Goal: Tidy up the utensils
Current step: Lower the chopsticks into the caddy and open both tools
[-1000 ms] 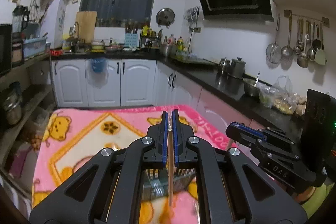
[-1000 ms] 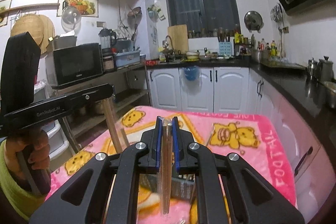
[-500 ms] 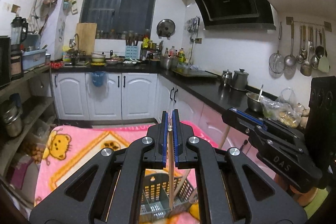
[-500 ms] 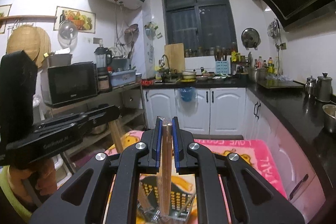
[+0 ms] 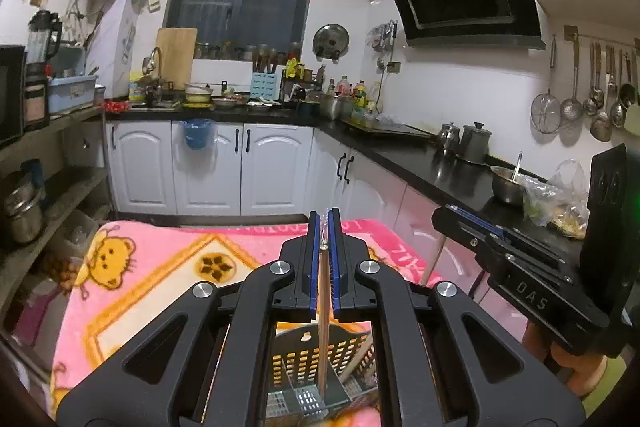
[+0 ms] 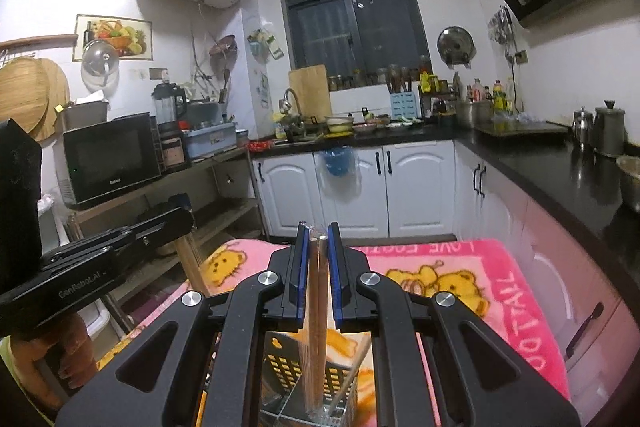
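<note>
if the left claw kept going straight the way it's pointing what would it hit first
Probably the pink blanket just past the fingertips of the left claw, which is shut on a chopstick; beyond that the white cabinets. Depth is unclear.

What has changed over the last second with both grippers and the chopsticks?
Both cameras tilted up, then eased back down; the utensil basket came into view below. Unchanged: the left gripper is clamped on a single chopstick, the right gripper on a chopstick bundle, tips pointing into the basket.
</note>
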